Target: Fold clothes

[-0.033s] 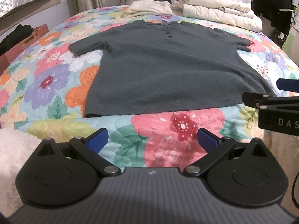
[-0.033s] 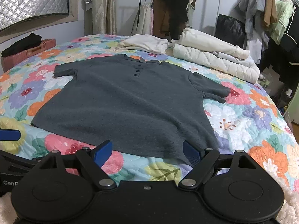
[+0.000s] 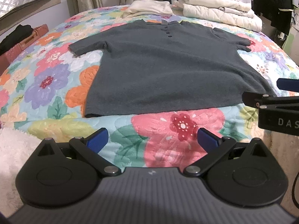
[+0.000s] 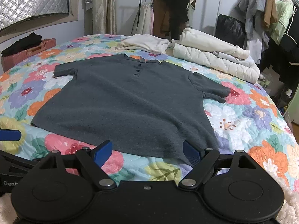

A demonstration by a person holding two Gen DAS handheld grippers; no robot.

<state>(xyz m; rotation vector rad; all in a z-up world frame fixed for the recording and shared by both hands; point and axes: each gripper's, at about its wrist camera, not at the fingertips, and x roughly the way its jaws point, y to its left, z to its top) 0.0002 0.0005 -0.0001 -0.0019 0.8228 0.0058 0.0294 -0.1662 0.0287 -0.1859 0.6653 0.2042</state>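
Note:
A dark grey short-sleeved polo shirt (image 3: 168, 69) lies flat and face up on the floral quilt (image 3: 46, 82), collar at the far end, both sleeves spread. It also shows in the right wrist view (image 4: 127, 108). My left gripper (image 3: 152, 140) is open and empty, low over the quilt just short of the shirt's near hem. My right gripper (image 4: 147, 152) is open and empty at the hem near its right corner. The right gripper's body shows in the left wrist view (image 3: 276, 102).
Folded cream clothes (image 4: 145, 43) and a folded white quilted blanket (image 4: 214, 59) lie at the far end of the bed. A pink case with black cloth (image 4: 28, 50) sits far left. A clothes rack (image 4: 168, 13) and hanging garments (image 4: 265, 15) stand behind.

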